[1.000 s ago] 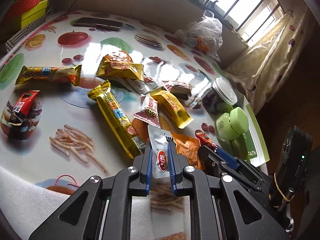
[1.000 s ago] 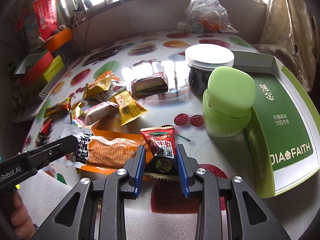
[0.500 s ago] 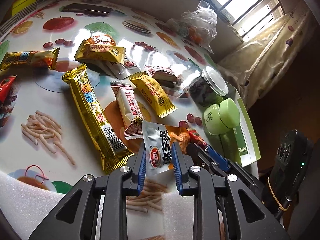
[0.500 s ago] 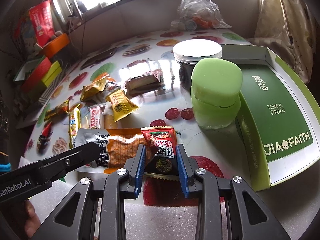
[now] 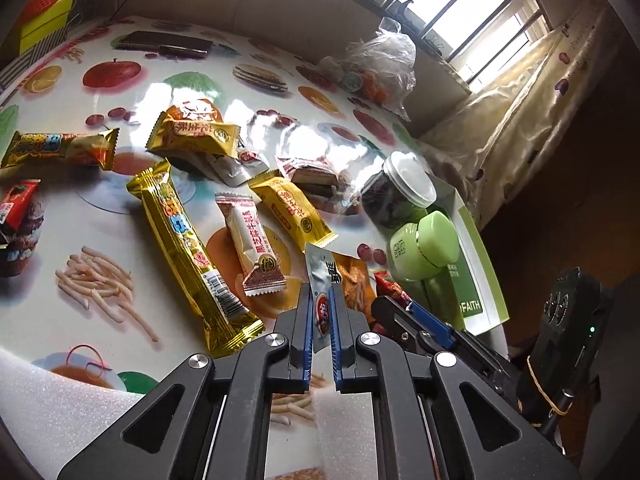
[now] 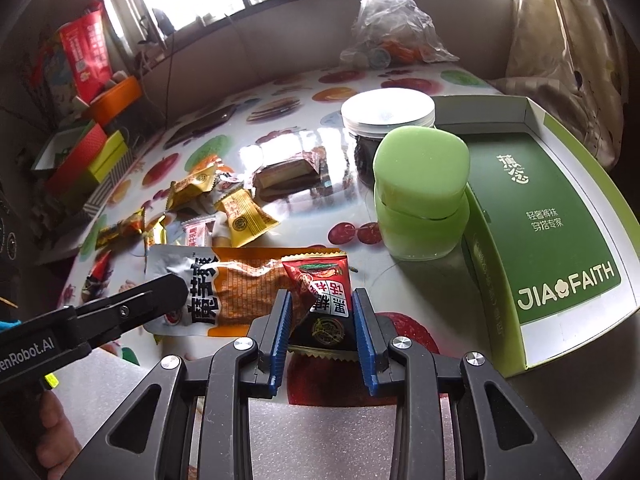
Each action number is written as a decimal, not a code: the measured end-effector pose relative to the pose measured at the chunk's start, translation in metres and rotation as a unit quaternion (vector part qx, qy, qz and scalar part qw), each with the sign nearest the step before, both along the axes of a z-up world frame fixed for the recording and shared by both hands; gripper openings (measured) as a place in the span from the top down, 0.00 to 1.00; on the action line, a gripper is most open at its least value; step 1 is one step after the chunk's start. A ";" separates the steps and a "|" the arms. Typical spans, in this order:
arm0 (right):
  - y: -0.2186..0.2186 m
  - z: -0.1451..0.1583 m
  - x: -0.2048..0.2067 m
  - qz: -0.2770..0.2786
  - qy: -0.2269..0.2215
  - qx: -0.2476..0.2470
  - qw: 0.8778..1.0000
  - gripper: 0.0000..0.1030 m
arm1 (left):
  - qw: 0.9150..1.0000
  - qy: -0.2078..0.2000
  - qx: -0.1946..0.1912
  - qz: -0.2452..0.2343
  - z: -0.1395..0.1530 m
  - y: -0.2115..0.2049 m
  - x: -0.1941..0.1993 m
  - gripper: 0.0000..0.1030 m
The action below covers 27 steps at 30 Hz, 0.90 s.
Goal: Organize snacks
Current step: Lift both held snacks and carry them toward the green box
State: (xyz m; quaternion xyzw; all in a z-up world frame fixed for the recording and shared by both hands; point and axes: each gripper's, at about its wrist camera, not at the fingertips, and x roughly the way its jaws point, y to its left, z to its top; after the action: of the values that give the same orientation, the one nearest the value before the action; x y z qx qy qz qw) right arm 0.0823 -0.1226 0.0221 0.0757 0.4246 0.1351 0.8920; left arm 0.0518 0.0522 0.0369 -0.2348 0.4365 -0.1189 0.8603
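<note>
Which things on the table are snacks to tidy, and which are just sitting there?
Snacks to tidy:
- silver and orange foil pouch
- small red and black packet
- long gold wrapped bar
- yellow wrapped sweet

Just sitting there:
- pale green lidded jar
- dark phone
- clear plastic bag

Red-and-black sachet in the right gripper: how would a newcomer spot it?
Start at the green box, then the green jar beside it. In front lies the red-and-black sachet, between the right gripper's blue pads, overlapping the orange-and-silver packet. Only it is black-bottomed.

Fruit-print table (image 5: 132, 60): snack packs (image 5: 176, 240), jar (image 5: 400, 196), green box (image 6: 560, 216).
</note>
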 end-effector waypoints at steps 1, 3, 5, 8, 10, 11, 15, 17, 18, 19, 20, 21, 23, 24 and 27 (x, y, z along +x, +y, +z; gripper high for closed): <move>0.000 0.004 -0.001 0.000 -0.006 0.001 1.000 0.72 | 1.000 -0.005 -0.002 0.002 0.004 0.003 -0.001 0.94; 0.000 0.012 -0.004 0.001 -0.019 0.003 1.000 0.72 | 1.000 -0.016 -0.006 0.007 0.012 0.008 -0.003 0.94; -0.001 0.018 -0.004 -0.001 -0.026 0.006 1.000 0.72 | 1.000 -0.025 -0.006 0.011 0.019 0.011 -0.005 0.95; -0.004 0.027 -0.005 -0.005 -0.035 0.010 0.999 0.72 | 0.999 -0.035 -0.006 0.013 0.027 0.013 -0.007 0.95; -0.006 0.033 -0.006 -0.007 -0.041 0.013 0.999 0.72 | 0.999 -0.043 -0.005 0.011 0.032 0.012 -0.007 0.95; -0.008 0.036 -0.007 -0.008 -0.044 0.013 0.999 0.72 | 0.999 -0.045 -0.005 0.012 0.035 0.011 -0.007 0.95; -0.013 0.047 -0.010 -0.014 -0.058 0.017 0.998 0.72 | 0.998 -0.059 -0.002 0.007 0.046 0.007 -0.008 0.95; -0.015 0.053 -0.011 -0.017 -0.065 0.018 0.998 0.72 | 0.998 -0.064 -0.001 0.005 0.050 0.005 -0.008 0.95; -0.017 0.055 -0.012 -0.019 -0.068 0.019 0.997 0.72 | 0.998 -0.066 0.000 0.004 0.052 0.004 -0.008 0.95; -0.019 0.057 -0.013 -0.020 -0.071 0.019 0.997 0.72 | 0.998 -0.068 -0.001 0.002 0.054 0.004 -0.008 0.95; -0.020 0.059 -0.014 -0.021 -0.073 0.020 0.997 0.72 | 0.998 -0.070 0.000 0.001 0.056 0.003 -0.008 0.95; -0.022 0.061 -0.015 -0.022 -0.075 0.020 0.997 0.72 | 0.997 -0.072 0.001 -0.001 0.058 0.001 -0.008 0.95; -0.025 0.064 -0.016 -0.026 -0.079 0.021 0.996 0.72 | 0.997 -0.077 0.003 -0.005 0.062 -0.002 -0.008 0.95; -0.027 0.065 -0.016 -0.028 -0.080 0.021 0.996 0.72 | 0.997 -0.079 0.003 -0.009 0.065 -0.004 -0.007 0.95; -0.034 0.071 -0.017 -0.036 -0.087 0.023 0.995 0.72 | 0.996 -0.090 0.003 -0.017 0.075 -0.011 -0.005 0.95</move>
State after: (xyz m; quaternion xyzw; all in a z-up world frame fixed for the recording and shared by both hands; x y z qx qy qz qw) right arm 0.0654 -0.1565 0.0928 0.0996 0.3395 0.1184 0.9278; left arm 0.0473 0.0410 0.1121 -0.2131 0.3611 -0.1525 0.8949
